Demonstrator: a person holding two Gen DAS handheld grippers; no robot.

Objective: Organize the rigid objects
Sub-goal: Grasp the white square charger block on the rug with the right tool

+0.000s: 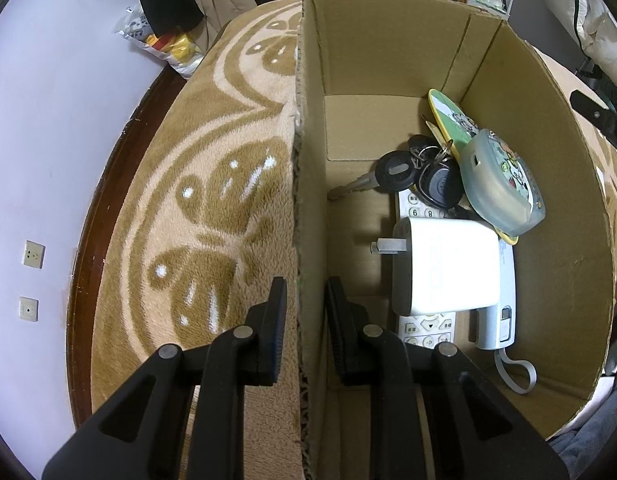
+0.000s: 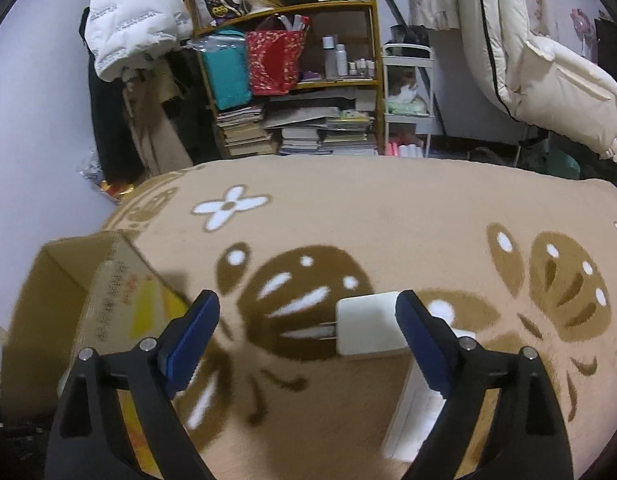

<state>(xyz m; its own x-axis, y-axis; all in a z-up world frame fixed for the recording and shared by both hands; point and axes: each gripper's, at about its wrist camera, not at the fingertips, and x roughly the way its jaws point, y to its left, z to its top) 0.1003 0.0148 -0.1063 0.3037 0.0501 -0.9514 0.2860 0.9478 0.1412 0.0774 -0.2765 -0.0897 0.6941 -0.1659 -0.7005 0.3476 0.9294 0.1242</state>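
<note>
My left gripper (image 1: 306, 292) is shut on the left wall of a cardboard box (image 1: 308, 184), one finger outside, one inside. The box holds a white charger (image 1: 444, 268), a white remote (image 1: 424, 326), car keys (image 1: 420, 172), a translucent grey-green case (image 1: 500, 184) and a green disc (image 1: 448, 116). My right gripper (image 2: 308, 314) is open above the blanket. A small white plug adapter (image 2: 368, 328) lies on the blanket between its fingers, close to the right finger (image 2: 424, 336). The box (image 2: 92, 300) shows at the left of the right wrist view.
A tan patterned blanket (image 2: 388, 220) covers the bed. A white flat object (image 2: 416, 420) lies under the right finger. A shelf (image 2: 292, 80) with books and bags, hanging coats (image 2: 136, 12) and a white quilt (image 2: 548, 80) stand behind. The wall (image 1: 36, 160) is left.
</note>
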